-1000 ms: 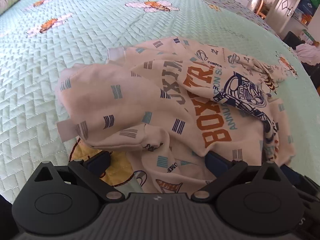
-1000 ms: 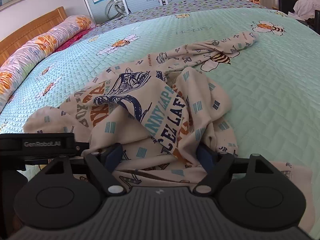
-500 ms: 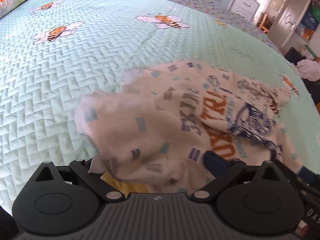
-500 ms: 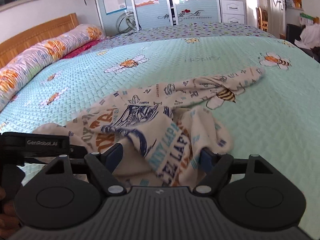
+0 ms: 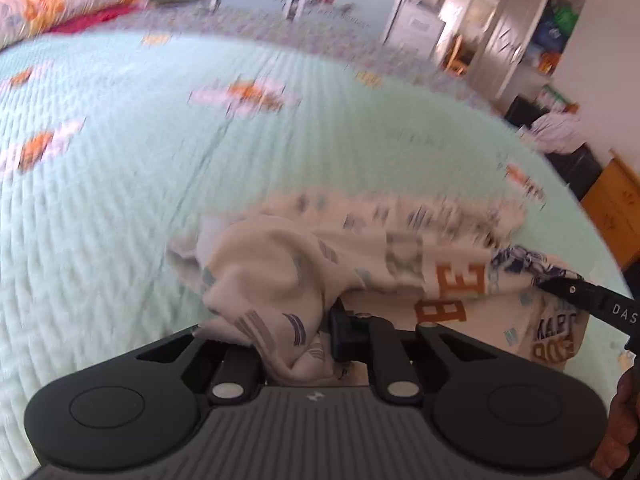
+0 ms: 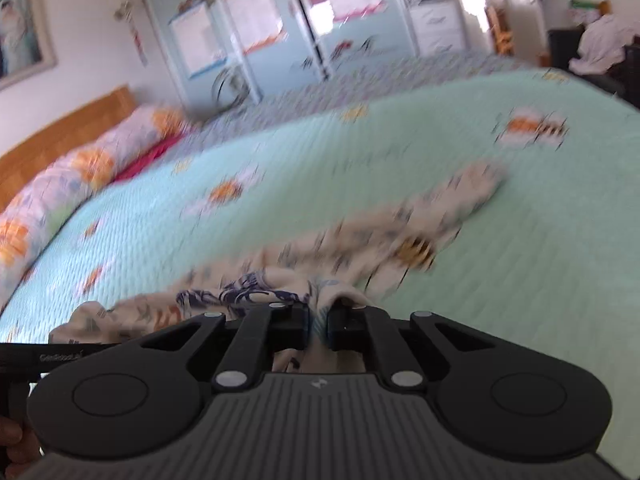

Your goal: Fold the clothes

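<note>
A cream printed garment (image 5: 400, 264) with orange and blue lettering lies bunched on the mint green quilted bedspread (image 5: 140, 168). My left gripper (image 5: 296, 332) is shut on a fold of the garment, which drapes over its left finger. My right gripper (image 6: 318, 324) is shut on another part of the garment (image 6: 360, 248), whose sleeve trails away to the right across the bed. Both views are motion-blurred. The other gripper's black body shows at the right edge of the left wrist view (image 5: 592, 300).
A long floral pillow (image 6: 80, 176) and wooden headboard (image 6: 60, 132) lie at the bed's left. Blue wardrobe doors (image 6: 260, 40) stand beyond the bed. A dark chair with white clothes (image 6: 600, 44) and a wooden cabinet (image 5: 616, 208) stand at the right.
Both grippers have shut on the garment and risen, lifting and pulling it up off the bedspread. The views now tilt up toward the room.
</note>
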The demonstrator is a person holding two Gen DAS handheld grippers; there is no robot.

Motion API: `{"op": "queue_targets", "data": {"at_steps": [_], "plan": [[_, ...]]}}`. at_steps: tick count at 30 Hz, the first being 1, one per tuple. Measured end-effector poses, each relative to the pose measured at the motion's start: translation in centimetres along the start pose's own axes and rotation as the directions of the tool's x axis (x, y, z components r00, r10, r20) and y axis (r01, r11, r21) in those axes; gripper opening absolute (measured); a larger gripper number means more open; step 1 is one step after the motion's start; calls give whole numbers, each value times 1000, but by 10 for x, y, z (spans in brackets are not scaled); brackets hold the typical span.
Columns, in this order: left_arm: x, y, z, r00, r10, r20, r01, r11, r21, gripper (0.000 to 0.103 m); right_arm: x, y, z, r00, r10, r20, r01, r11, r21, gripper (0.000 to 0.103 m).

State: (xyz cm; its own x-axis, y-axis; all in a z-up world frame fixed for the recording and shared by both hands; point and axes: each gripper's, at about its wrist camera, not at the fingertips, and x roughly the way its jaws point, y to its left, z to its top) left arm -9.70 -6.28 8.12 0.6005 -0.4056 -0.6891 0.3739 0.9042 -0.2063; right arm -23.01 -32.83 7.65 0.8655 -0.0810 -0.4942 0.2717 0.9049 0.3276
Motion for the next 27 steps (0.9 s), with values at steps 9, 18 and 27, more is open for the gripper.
{"op": "queue_targets", "data": {"at_steps": [9, 18, 27], "plan": [[-16, 11, 21, 998, -51, 41, 51, 999, 2, 14, -22, 40, 11, 999, 31, 42, -29, 999, -36, 59], [-29, 63, -61, 991, -71, -111, 52, 985, -166, 28, -26, 93, -76, 982, 53, -179, -92, 972, -218, 68], [-70, 81, -49, 999, -6, 46, 15, 979, -204, 33, -37, 126, -106, 878, 228, -421, -349, 907, -237, 9]]}}
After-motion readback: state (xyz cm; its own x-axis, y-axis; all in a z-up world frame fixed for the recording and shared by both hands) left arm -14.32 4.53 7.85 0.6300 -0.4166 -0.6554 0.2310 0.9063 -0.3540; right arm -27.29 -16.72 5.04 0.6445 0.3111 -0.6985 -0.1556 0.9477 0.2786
